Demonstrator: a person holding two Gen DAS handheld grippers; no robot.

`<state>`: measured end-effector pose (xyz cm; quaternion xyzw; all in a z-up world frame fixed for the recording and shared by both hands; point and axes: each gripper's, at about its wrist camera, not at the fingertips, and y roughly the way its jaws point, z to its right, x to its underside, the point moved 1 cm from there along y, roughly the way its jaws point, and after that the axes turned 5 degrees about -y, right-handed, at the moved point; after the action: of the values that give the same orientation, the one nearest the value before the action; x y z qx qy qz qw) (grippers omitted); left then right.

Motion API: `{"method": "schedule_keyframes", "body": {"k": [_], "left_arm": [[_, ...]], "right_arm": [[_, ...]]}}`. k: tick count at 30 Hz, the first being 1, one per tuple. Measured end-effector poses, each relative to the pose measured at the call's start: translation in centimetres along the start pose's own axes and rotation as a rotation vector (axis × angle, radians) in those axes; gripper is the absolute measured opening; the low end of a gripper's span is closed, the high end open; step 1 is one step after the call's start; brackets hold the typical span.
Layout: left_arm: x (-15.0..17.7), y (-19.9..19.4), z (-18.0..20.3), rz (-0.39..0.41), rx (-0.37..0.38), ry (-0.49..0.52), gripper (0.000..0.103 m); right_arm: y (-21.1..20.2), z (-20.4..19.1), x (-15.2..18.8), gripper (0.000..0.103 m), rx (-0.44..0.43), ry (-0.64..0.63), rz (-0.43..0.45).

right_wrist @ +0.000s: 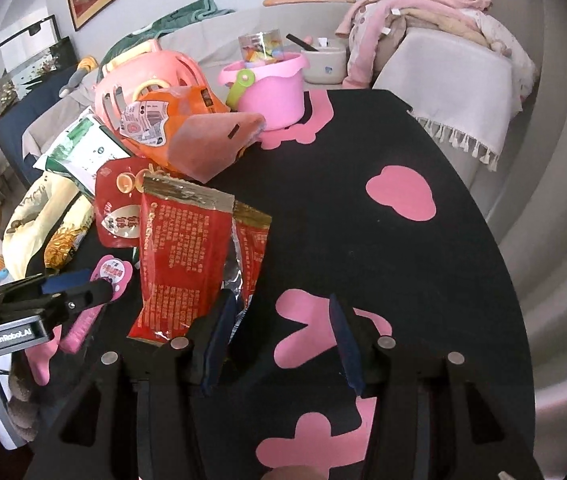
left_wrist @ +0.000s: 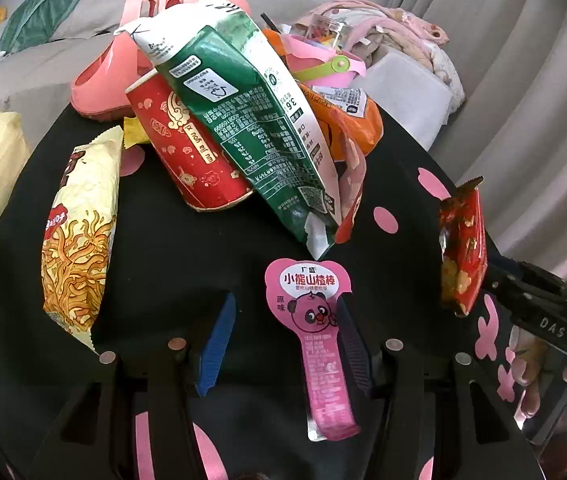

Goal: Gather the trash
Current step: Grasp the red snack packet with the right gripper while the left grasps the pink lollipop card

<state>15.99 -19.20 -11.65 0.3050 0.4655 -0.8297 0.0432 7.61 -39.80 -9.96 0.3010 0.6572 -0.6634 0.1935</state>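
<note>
The left claw (left_wrist: 283, 344) hangs low over the black bench (left_wrist: 155, 240) with its jaws spread apart. A pink heart-topped hawthorn-stick wrapper (left_wrist: 317, 332) lies flat on the bench between the two fingers, close against the right-hand finger (left_wrist: 353, 344); the pads are not pressed onto it.

Beyond it the trash is heaped. A green and white milk carton (left_wrist: 243, 120), crumpled, leans over a red paper cup (left_wrist: 187, 152) lying on its side. An orange snack bag (left_wrist: 347, 124) sits behind the carton, and a cream noodle-snack packet (left_wrist: 79, 240) lies along the bench's left edge. A pink slotted basket (left_wrist: 123, 60) lies tipped over at the back of the pile.

The right claw (right_wrist: 279, 344) is also released, jaws wide. A red foil snack packet (right_wrist: 187, 264) stands crumpled and upright just beside its left finger (right_wrist: 219, 340), touching or nearly touching the pad; I cannot tell which. Nothing lies between the right claw's fingers except the pink-patterned bench top. In the left wrist view the same packet shows at the right edge of the bench, in front of the right claw's dark body.

A pink toy bucket (right_wrist: 273, 92) stands upright at the far side of the bench, with folded pink clothes (right_wrist: 415, 4) piled on a white cloth-draped surface beyond it.
</note>
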Motion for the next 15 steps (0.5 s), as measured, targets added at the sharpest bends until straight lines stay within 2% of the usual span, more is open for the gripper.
{"method": "schedule_keyframes", "body": {"k": [6, 8, 9, 11, 12, 14, 15], "left_arm": [[-0.5, 0.4, 0.4, -0.019, -0.019, -0.004, 0.053], [-0.8, 0.6, 0.4, -0.024, -0.022, -0.010, 0.051], [-0.8, 0.6, 0.3, -0.023, -0.021, -0.015, 0.047], [-0.8, 0.6, 0.3, -0.035, 0.020, -0.028, 0.028], [-0.9, 0.6, 0.3, -0.038, 0.028, -0.030, 0.028], [-0.9, 0.2, 0.3, -0.029, 0.028, -0.020, 0.017], [-1.0, -0.1, 0.3, -0.025, 0.038, -0.018, 0.016]], "right_arm": [[-0.1, -0.2, -0.5, 0.046, -0.009, 0.003, 0.039], [-0.4, 0.0, -0.5, 0.046, -0.001, 0.008, 0.049], [-0.5, 0.1, -0.5, 0.046, -0.001, 0.012, 0.051], [-0.8, 0.3, -0.5, 0.046, -0.001, 0.019, 0.054], [-0.8, 0.4, -0.5, 0.046, 0.002, 0.021, 0.055], [-0.9, 0.5, -0.5, 0.046, 0.003, 0.025, 0.056], [-0.9, 0.5, -0.5, 0.046, 0.000, 0.028, 0.057]]}}
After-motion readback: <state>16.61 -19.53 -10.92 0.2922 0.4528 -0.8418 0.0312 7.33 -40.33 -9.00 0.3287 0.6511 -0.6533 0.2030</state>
